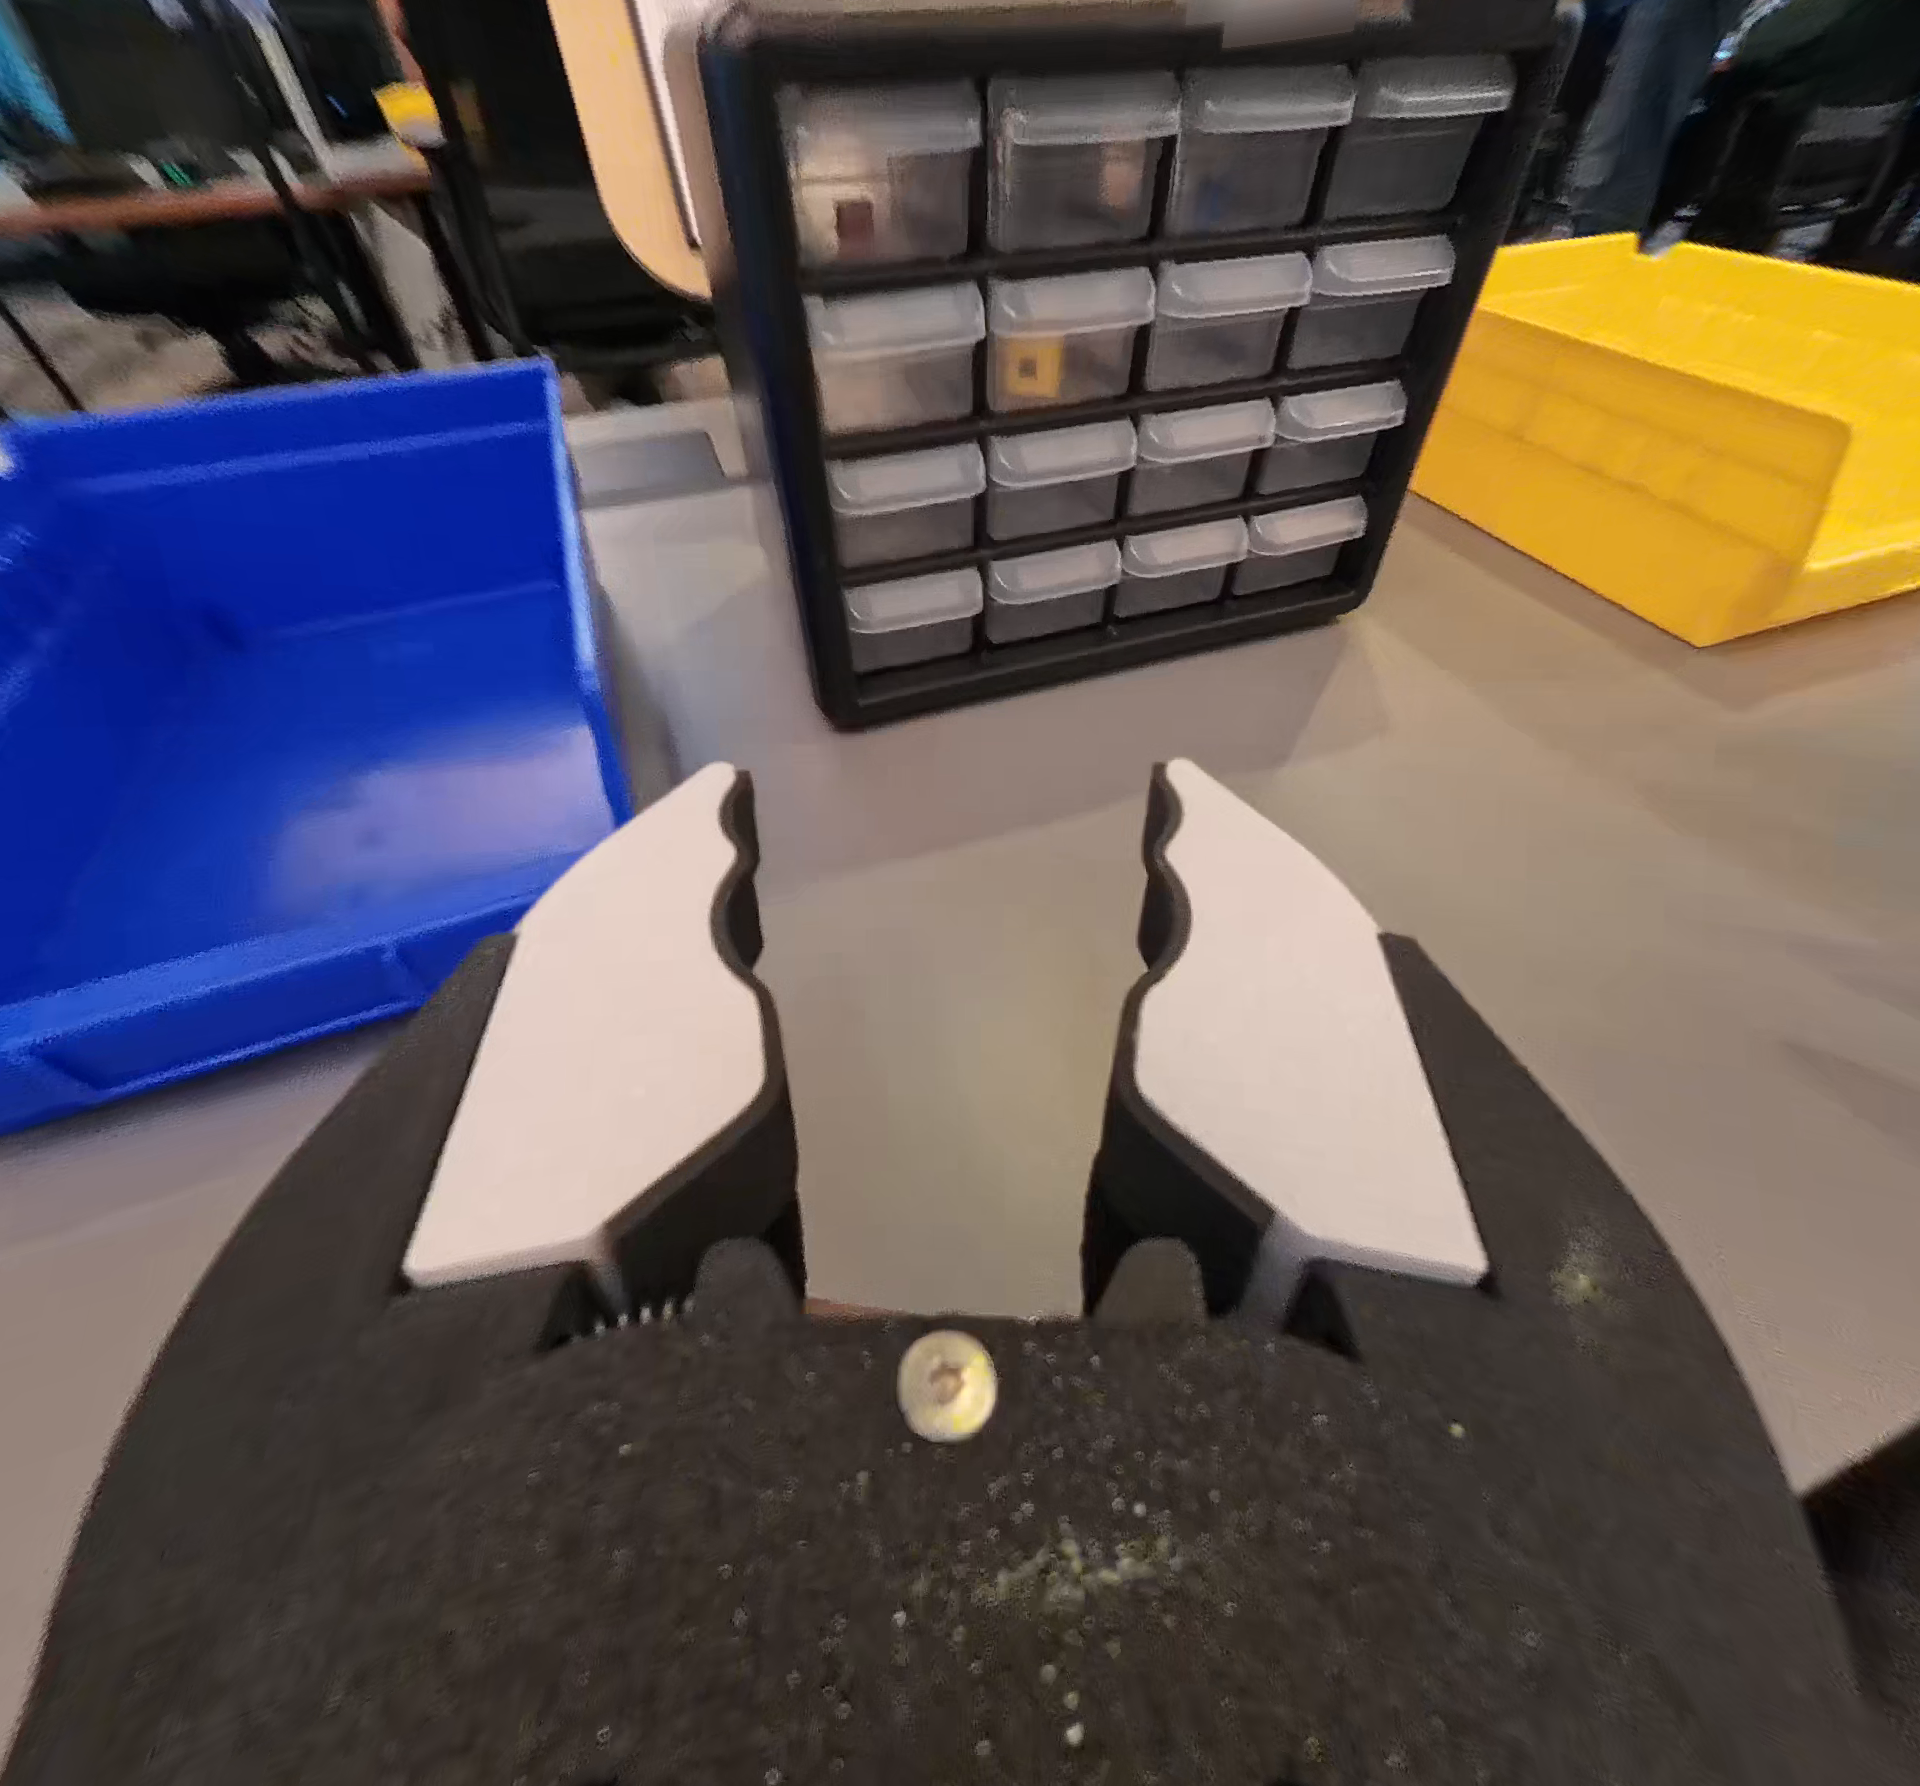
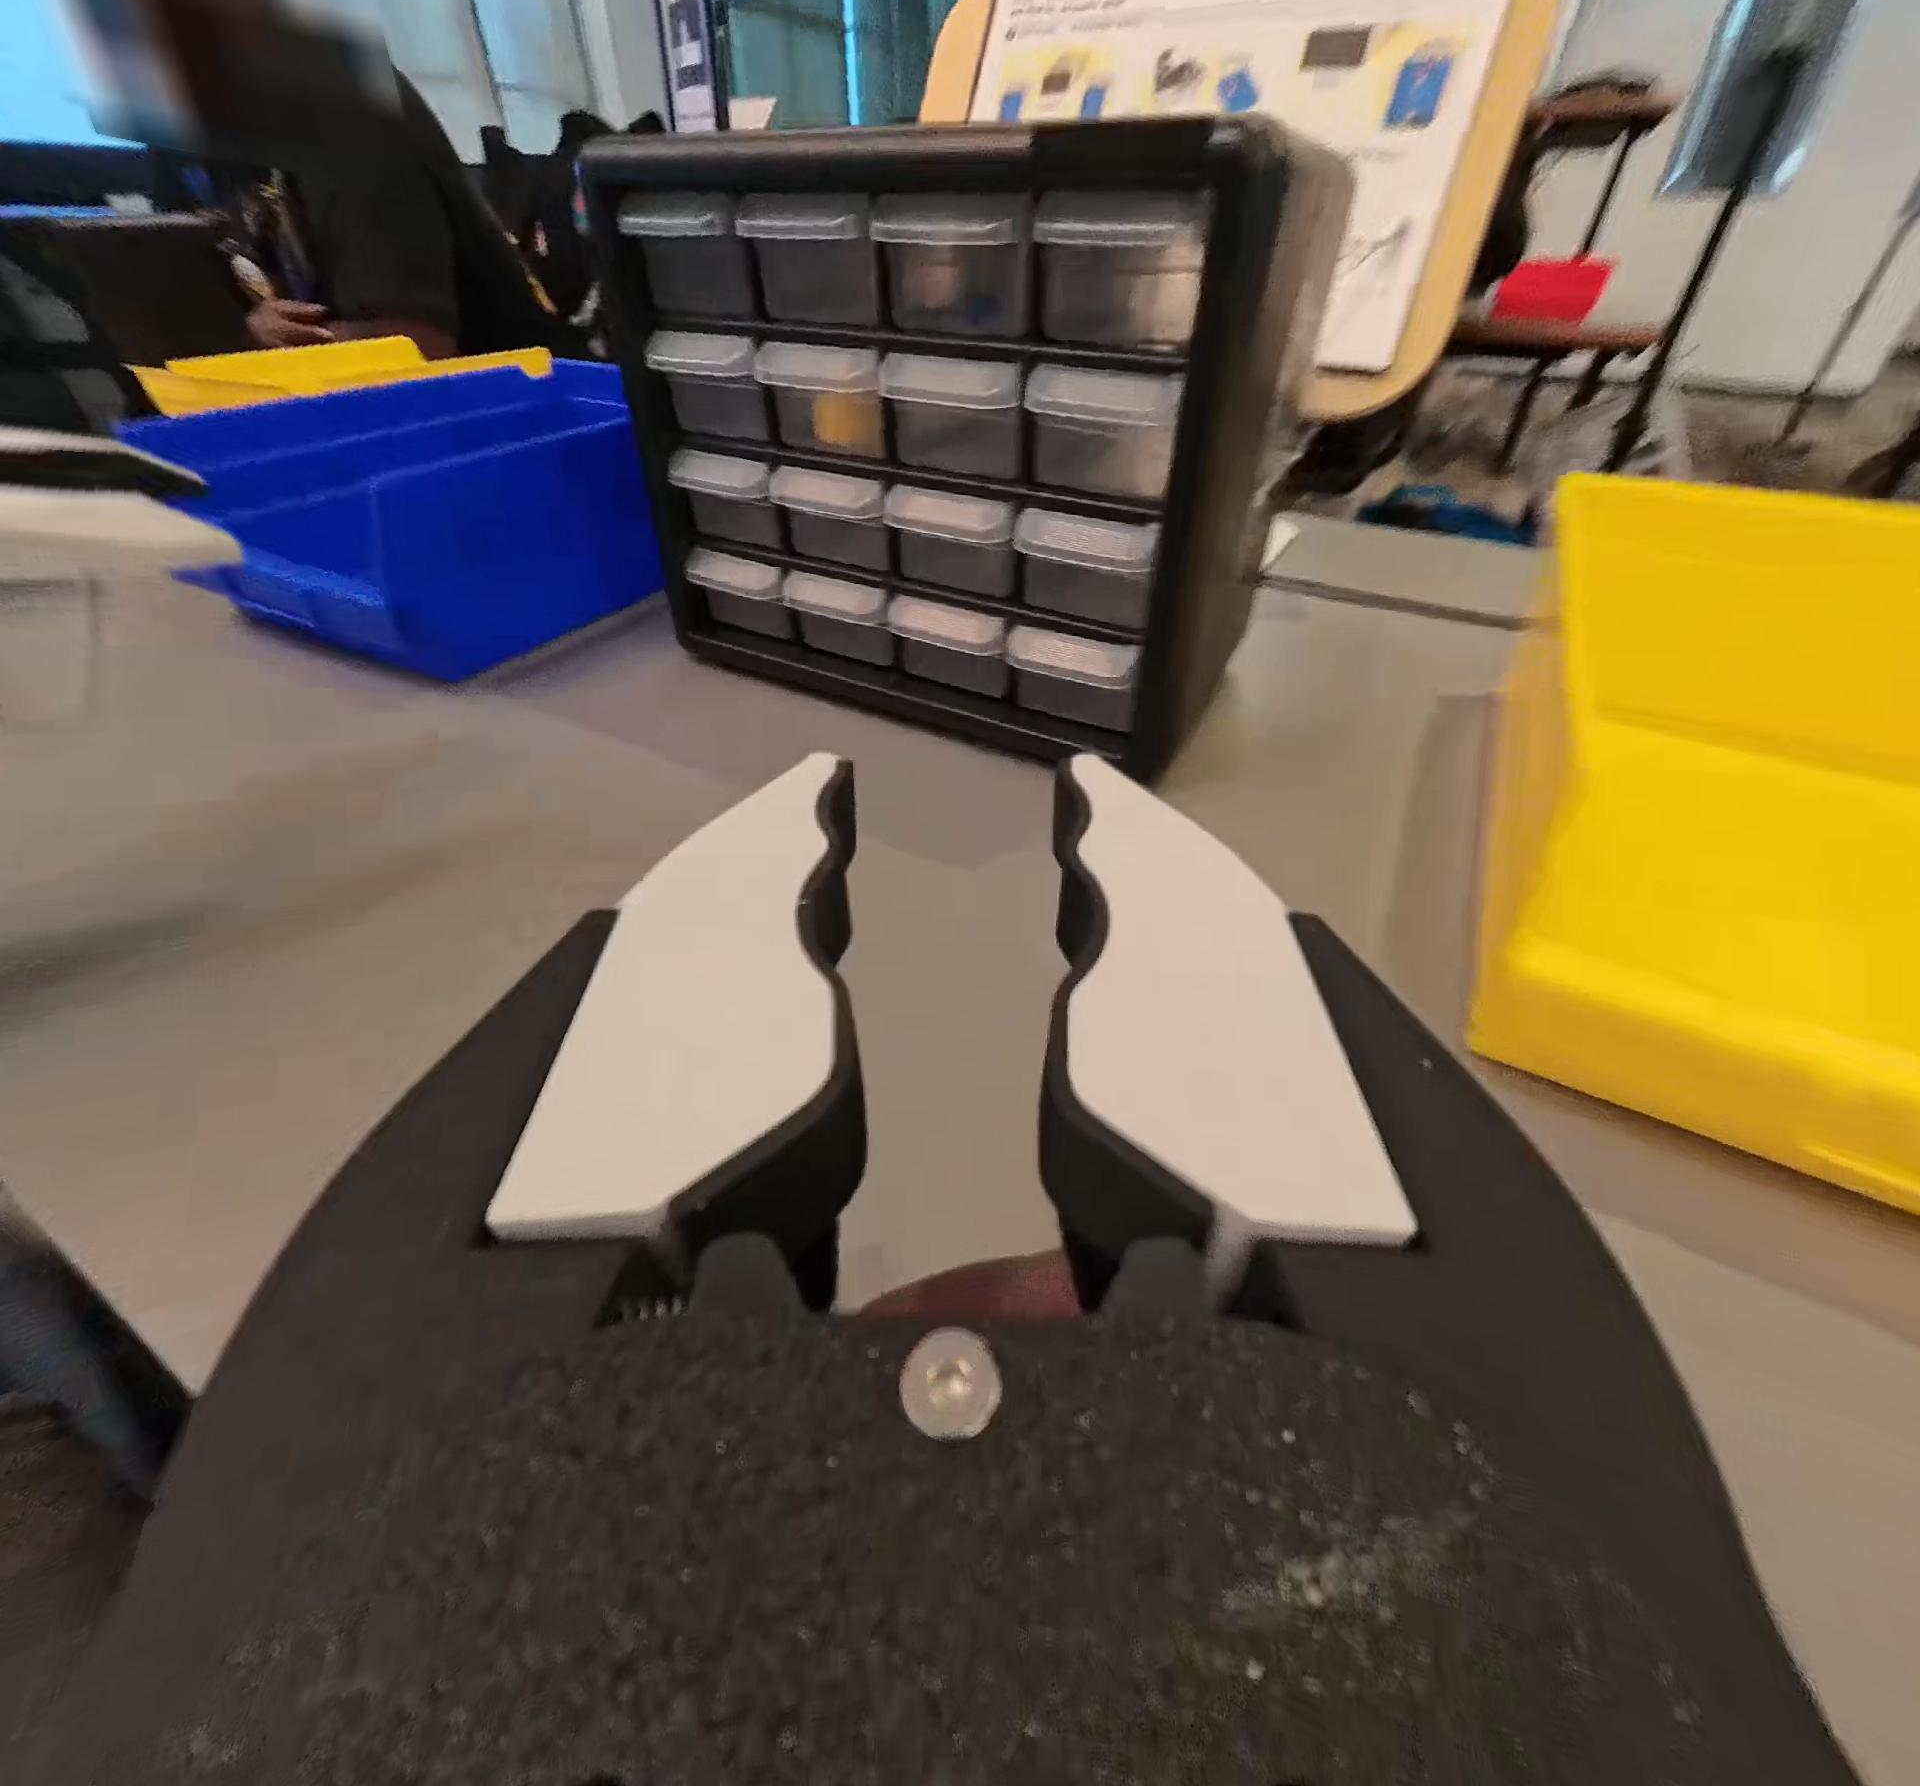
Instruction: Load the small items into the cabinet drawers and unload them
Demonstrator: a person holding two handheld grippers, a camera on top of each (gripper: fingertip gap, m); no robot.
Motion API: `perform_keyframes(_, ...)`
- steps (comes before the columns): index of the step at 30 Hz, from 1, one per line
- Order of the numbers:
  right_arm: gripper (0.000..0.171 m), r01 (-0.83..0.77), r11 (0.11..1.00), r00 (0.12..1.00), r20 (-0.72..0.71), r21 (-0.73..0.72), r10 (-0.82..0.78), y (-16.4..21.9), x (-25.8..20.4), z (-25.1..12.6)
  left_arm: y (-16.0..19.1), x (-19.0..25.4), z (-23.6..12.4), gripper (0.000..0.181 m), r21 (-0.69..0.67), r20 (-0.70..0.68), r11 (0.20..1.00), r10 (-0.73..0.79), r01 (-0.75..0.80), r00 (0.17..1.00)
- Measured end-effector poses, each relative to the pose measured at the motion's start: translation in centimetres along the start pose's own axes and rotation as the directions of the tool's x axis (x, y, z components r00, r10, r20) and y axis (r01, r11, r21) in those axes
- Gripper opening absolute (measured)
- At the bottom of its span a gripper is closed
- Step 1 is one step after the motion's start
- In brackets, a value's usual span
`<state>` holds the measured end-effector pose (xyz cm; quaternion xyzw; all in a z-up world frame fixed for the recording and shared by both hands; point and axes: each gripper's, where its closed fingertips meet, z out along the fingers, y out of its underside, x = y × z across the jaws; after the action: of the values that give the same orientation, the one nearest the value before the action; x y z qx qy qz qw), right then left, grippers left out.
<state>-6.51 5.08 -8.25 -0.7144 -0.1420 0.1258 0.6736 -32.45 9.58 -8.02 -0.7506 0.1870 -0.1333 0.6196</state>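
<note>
A black cabinet (image 1: 1101, 365) with several small clear drawers stands on the grey table; it also shows in the right wrist view (image 2: 914, 448). All its drawers look pushed in. A yellow item (image 1: 1034, 370) lies in a second-row drawer and shows in the right wrist view (image 2: 847, 417); a dark item (image 1: 857, 224) lies in the top-left drawer. My left gripper (image 1: 951, 786) is open and empty, above the table in front of the cabinet. My right gripper (image 2: 954, 780) is open and empty, also short of the cabinet.
A blue bin (image 1: 281, 708) sits left of the cabinet and a yellow bin (image 1: 1683, 448) to its right; both show in the right wrist view, blue (image 2: 416, 510) and yellow (image 2: 1725, 801). A poster board (image 2: 1278, 22) stands behind. People stand in the background. From my left tips it is roughly 20 centimetres to the yellow item (image 1: 1034, 370); from my right, 25 centimetres.
</note>
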Motion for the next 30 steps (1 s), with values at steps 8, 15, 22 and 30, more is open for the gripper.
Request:
perform_keyframes(8, 0.031, -0.044, 0.997, 0.999, 0.008, -0.058, 0.044, 1.7, 1.0, -0.7, 1.6, 0.3, -0.5, 0.068, -0.025, 0.012, 1.000, 0.000, 0.000, 1.000)
perform_keyframes(15, 0.028, -0.054, 0.996, 0.997, -0.054, -0.074, 0.050, 2.2, 3.5, -0.3, 2.2, 0.5, 0.6, 0.069, -0.054, -0.019, 0.998, -0.026, 0.025, 0.999)
perform_keyframes(22, 0.025, -0.108, 0.992, 0.993, -0.064, -0.061, 0.104, 2.1, 4.5, -0.2, 2.5, 0.3, 0.6, 0.069, -0.070, -0.014, 0.998, -0.005, 0.004, 1.000)
perform_keyframes(30, 0.023, -0.082, 0.994, 0.996, -0.046, -0.066, 0.079, 2.1, 3.8, -0.1, 3.0, 0.1, 0.4, 0.069, -0.092, -0.007, 0.996, -0.020, 0.020, 1.000)
